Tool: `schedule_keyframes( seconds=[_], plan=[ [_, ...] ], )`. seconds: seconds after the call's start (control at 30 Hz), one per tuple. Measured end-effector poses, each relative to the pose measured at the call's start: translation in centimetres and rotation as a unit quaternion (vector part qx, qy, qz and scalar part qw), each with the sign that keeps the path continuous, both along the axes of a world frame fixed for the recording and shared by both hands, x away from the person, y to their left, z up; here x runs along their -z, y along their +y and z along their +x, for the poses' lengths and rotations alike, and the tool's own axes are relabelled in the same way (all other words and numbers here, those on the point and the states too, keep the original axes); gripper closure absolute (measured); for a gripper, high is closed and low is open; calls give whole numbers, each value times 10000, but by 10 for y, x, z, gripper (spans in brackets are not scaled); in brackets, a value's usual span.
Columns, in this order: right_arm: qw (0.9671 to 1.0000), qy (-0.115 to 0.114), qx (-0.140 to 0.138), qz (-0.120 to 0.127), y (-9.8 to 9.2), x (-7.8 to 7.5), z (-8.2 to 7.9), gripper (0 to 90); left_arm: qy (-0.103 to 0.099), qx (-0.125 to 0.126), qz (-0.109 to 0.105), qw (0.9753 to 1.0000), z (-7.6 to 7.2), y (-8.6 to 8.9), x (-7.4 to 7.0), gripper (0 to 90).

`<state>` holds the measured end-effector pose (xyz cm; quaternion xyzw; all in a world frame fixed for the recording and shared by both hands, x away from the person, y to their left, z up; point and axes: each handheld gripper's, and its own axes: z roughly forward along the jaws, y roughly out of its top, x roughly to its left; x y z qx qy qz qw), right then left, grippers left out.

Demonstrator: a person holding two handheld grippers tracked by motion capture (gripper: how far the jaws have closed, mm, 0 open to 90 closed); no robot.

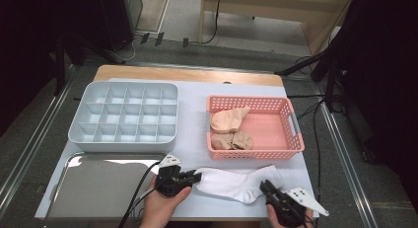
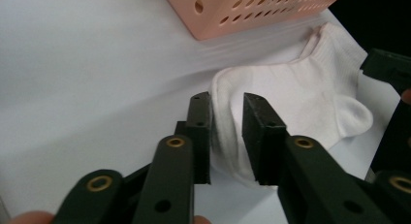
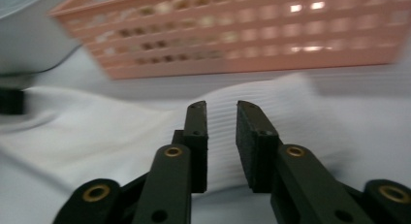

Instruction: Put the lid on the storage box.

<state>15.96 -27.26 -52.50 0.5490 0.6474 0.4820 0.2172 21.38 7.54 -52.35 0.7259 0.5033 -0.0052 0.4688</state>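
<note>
Left gripper — jaws narrowly parted around the toe end of a white sock, cloth bunched between them though a firm pinch cannot be confirmed; right gripper — jaws a little apart over the ribbed cuff end, not closed on it. The sock lies flat along the near edge of the desk, just in front of the pink basket holding tan socks; grey divided organiser at far left, steel tray at near left corner. Step judged: securing both ends — next, press each pair together before lifting or folding.
</note>
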Motion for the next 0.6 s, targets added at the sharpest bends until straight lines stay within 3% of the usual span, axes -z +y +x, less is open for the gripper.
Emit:
schedule_keyframes(
  seconds=[0.1,0.23,0.33,0.6],
  plan=[
    [9990,52,440,87,-27,2,1,694,-83,-32,-34,10000,-1,2,-3,678],
    [9977,121,623,238,-46,5,3,594,-250,-200,-23,9995,-2,7,-8,613],
    [9973,175,657,294,-48,6,7,533,-325,-242,-77,9992,-4,8,-15,574],
    [9976,234,633,159,-37,10,16,534,-722,-130,126,9972,-14,-6,-23,608]
  ],
)
